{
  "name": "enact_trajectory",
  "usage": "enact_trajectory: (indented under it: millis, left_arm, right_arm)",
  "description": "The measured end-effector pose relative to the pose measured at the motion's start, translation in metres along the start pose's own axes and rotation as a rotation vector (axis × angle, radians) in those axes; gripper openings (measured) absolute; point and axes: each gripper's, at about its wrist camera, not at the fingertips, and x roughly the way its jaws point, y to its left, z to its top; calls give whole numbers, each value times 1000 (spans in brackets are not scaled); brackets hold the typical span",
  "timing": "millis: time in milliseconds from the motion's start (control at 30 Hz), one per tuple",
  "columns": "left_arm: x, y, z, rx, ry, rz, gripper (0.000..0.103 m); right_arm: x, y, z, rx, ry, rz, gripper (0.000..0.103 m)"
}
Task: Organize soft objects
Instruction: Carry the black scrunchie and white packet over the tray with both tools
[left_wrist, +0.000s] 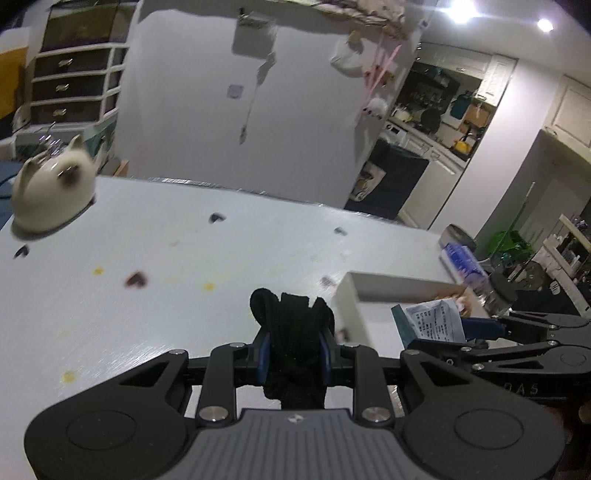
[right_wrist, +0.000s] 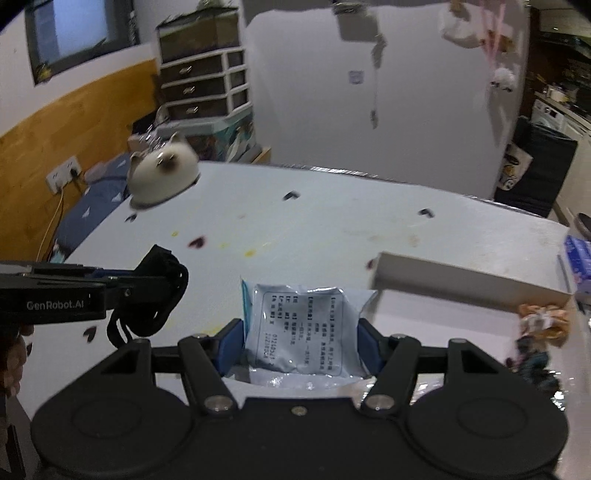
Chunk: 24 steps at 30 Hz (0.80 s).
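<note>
1. From the left wrist camera, the left gripper (left_wrist: 293, 354) has its jaws drawn close together, pinching a bunched black knitted cloth (left_wrist: 293, 332) between the blue pads (left_wrist: 263, 354); the cloth sticks up above the fingertips and hangs down behind them.
2. Beneath it lies the white table (left_wrist: 147, 314), dotted with small dark and yellow marks.
3. At the far left corner of the table sits a cream plush cat (left_wrist: 51, 192), blurred.
4. To the right, a white open box (left_wrist: 369, 295) rests on the table, and the right gripper (left_wrist: 461, 328) reaches in from the right edge, holding a printed plastic packet (left_wrist: 436, 321) over the box's near side.

5. From the right wrist camera, the right gripper (right_wrist: 301, 341) has its jaws spread fairly wide, yet pressed on both sides of the printed plastic packet (right_wrist: 303, 332), which stands upright between the blue pads (right_wrist: 229, 343).
6. The white open box (right_wrist: 461, 284) lies just right of the packet, with a bundle of patterned fabric pieces (right_wrist: 539, 332) in its right part.
7. On the left, the left gripper (right_wrist: 147, 284) enters sideways, clamped on the black knitted cloth (right_wrist: 155, 295), whose loops dangle below.
8. The plush cat (right_wrist: 162, 173) sits at the table's (right_wrist: 332, 221) far left edge.
</note>
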Motion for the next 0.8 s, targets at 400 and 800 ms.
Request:
enact_trajectory:
  millis: [400, 800]
  left_arm:
    - [43, -79, 23, 47, -17, -53, 28]
    - [114, -123, 30, 66, 76, -91, 28]
  right_arm:
    - [-20, -93, 3, 62, -27, -63, 66]
    - [1, -169, 7, 184, -1, -87, 67]
